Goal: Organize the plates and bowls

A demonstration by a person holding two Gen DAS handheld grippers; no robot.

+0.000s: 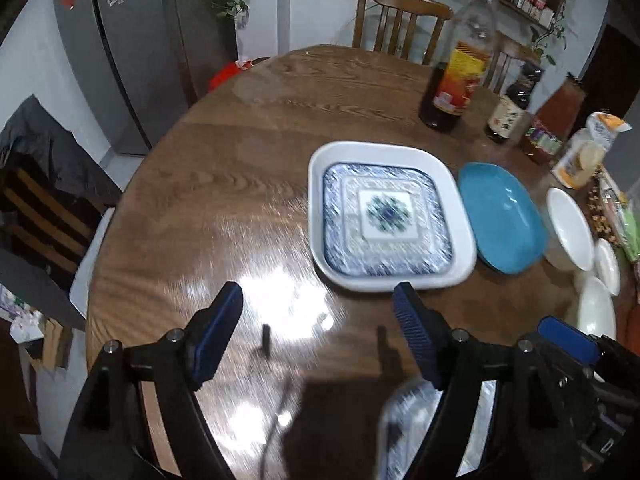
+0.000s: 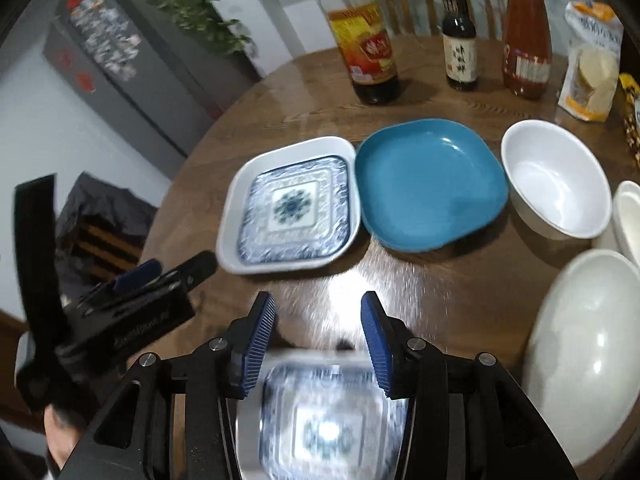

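Hovering open, right hand-held gripper (image 2: 318,330) above patterned plate (image 2: 324,420)

no text fully readable. small dark bottle (image 2: 460,40) near the tabletop's far edge has a white label with vertical black characters, too blurred to read. big bottle (image 2: 366,46) beside it: red-yellow label, print illegible. lettering on left gripper (image 2: 160,276) body smeared.
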